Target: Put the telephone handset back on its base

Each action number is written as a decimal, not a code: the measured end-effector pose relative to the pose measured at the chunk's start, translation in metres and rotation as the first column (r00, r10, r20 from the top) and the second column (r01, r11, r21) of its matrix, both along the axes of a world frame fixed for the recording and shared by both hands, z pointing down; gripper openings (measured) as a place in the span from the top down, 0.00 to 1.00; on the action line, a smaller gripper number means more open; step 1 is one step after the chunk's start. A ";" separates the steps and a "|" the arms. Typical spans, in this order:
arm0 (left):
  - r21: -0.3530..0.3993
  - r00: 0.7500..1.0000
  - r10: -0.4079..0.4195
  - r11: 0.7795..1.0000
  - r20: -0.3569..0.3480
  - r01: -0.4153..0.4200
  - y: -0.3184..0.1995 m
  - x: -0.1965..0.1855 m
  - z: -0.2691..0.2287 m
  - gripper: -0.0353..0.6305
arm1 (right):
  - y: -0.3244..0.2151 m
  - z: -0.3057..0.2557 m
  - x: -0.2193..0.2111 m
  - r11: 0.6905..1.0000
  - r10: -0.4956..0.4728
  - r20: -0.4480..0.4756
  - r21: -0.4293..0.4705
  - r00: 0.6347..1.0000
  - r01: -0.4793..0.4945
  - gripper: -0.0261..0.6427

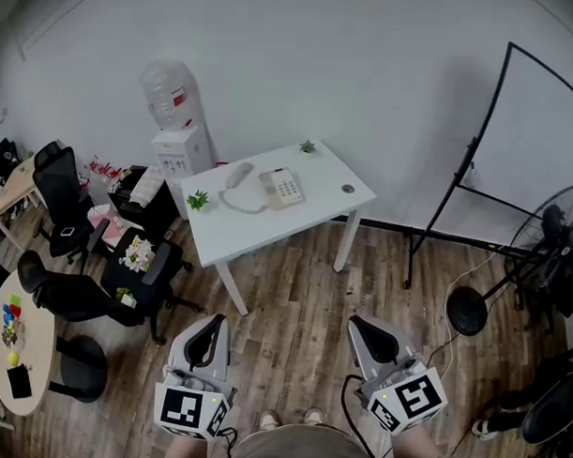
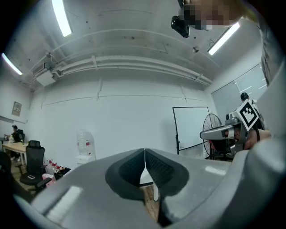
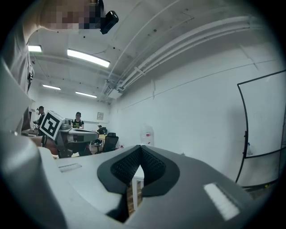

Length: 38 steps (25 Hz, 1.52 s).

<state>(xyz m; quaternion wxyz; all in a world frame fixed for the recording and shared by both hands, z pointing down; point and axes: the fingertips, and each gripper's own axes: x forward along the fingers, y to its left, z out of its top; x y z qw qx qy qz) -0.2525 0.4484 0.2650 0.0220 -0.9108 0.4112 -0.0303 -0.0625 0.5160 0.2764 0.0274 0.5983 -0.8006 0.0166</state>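
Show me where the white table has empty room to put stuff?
The widest bare patch runs along the table's near edge, in front of the telephone base. A smaller one lies between base and the small dark disc. Around the handset, cord and left plant it's crowded.

The right gripper point(image 3: 141, 147) fills the lower frame, its ribbed jaws meeting at the tips with nothing between them. The left gripper point(image 3: 73, 134) shows at mid left. A water cooler point(image 3: 146, 133) stands at centre, and a whiteboard point(image 3: 263, 120) at right.
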 end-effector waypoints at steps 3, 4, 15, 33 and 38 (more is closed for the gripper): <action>0.000 0.999 -0.011 1.000 -0.049 0.011 0.000 0.002 -0.008 0.64 | 0.003 -0.003 0.004 1.000 -0.007 -0.007 0.002 1.000 0.007 0.92; 0.001 0.999 -0.014 1.000 -0.050 0.014 0.000 0.003 -0.009 0.64 | 0.005 -0.004 0.005 1.000 -0.013 -0.009 0.003 1.000 0.013 0.92; 0.007 0.998 -0.053 0.999 0.023 0.053 0.013 0.028 -0.002 0.63 | 0.013 0.009 0.029 0.998 -0.063 0.012 -0.016 0.998 0.064 0.92; 0.038 0.991 -0.118 0.993 0.059 0.116 -0.014 0.067 0.010 0.60 | -0.009 0.040 0.086 0.996 -0.072 0.045 -0.044 0.996 0.074 0.92; 0.030 0.991 -0.120 0.992 0.057 0.119 -0.049 0.073 0.019 0.60 | -0.043 0.049 0.090 0.995 -0.077 0.037 -0.060 0.996 0.079 0.92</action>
